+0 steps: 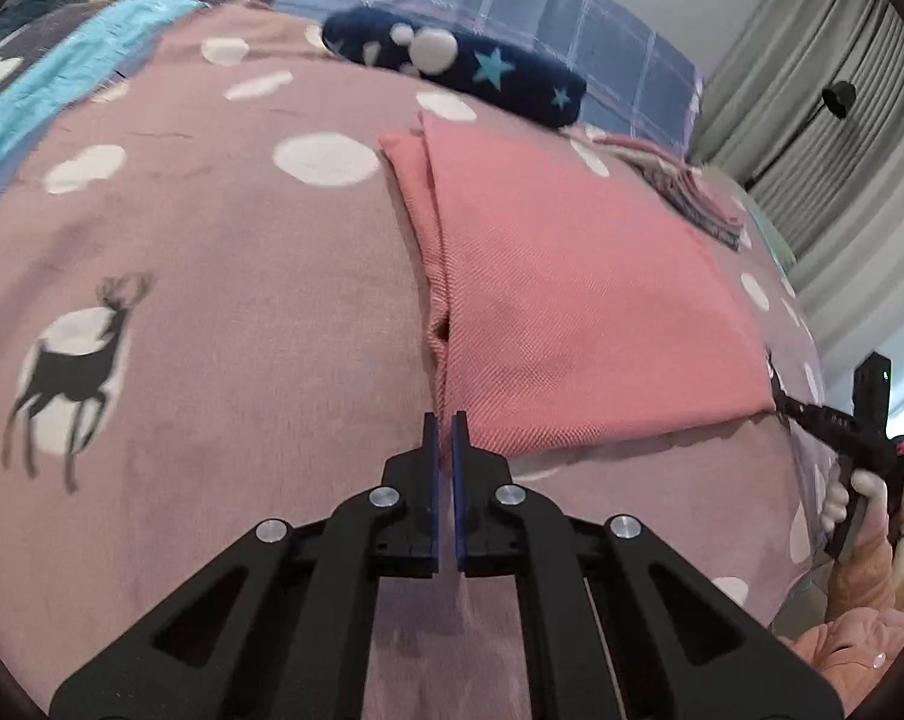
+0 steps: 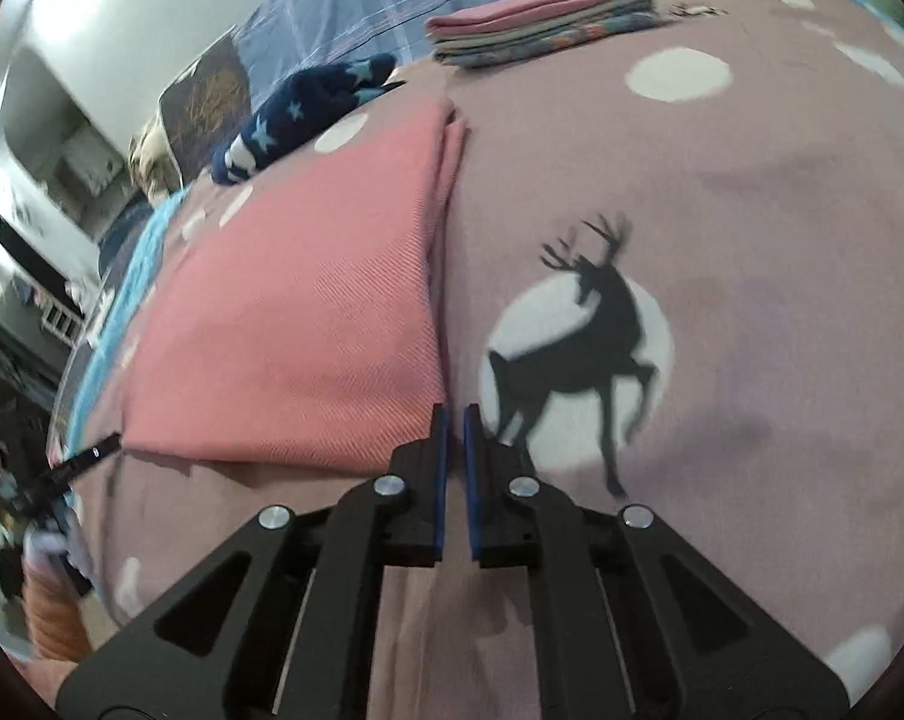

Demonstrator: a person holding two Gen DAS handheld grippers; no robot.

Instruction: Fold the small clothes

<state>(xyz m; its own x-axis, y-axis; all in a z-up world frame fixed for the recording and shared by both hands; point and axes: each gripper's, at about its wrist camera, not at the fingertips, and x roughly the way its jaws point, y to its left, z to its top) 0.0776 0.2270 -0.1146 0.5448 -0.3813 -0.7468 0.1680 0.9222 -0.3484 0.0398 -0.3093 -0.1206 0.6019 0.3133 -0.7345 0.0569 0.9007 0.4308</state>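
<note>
Left wrist view: left gripper, fingers closed on the near left corner of the folded pink cloth; cloth lies flat on the pink deer-print bedspread; navy star-print item beyond it; right gripper at the cloth's near right corner, held by a hand.
Right wrist view: right gripper, fingers nearly closed at the pink cloth's near right corner, grip on the fabric not discernible; stack of folded cloths farther back; left gripper at the opposite corner
</note>
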